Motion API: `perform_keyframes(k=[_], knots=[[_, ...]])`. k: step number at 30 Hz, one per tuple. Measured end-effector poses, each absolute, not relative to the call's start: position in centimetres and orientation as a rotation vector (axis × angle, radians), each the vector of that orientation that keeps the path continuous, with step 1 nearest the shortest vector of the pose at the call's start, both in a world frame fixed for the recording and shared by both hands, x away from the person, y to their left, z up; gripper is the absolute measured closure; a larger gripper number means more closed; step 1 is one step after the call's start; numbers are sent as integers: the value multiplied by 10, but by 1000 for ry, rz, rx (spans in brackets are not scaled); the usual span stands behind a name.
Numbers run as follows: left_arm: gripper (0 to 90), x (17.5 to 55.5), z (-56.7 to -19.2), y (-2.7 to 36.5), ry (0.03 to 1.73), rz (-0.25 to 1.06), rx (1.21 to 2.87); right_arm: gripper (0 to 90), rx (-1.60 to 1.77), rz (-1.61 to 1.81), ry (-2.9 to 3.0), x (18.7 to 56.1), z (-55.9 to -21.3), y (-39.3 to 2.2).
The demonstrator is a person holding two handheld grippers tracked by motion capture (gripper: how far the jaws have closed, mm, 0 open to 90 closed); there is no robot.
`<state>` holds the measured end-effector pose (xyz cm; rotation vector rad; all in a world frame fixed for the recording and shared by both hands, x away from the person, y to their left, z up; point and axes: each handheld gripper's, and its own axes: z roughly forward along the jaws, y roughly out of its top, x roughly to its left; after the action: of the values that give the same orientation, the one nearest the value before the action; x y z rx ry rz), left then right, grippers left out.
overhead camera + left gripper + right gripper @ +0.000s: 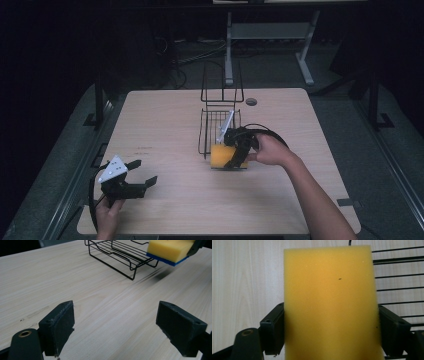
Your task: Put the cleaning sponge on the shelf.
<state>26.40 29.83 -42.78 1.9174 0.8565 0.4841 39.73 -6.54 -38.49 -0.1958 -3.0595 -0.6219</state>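
A yellow sponge [221, 155] with a blue underside is held just above the table by my right gripper [234, 159], which is shut on it at the near end of a black wire basket [215, 127]. In the right gripper view the sponge [329, 302] sits between both jaws, the basket's wires [397, 287] behind it at the right. My left gripper [139, 180] stands open near the table's front left corner, nothing between its jaws. From the left gripper view I see the sponge [168, 251] lifted over the basket [120, 255], its shadow on the wood.
The light wooden table [165, 125] has a small round grommet [251, 102] at the back. The basket's tall wire handle [222, 82] rises at its far end. Beyond the table are a dark floor, cables and a white desk frame [270, 35].
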Motion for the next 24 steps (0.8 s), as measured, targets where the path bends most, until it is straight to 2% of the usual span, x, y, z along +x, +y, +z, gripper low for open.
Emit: perform_keyframes(k=[24], knots=[[146,264,-428,299,858,484,1911,211,-241,-631,-3039,420,-386,-60]])
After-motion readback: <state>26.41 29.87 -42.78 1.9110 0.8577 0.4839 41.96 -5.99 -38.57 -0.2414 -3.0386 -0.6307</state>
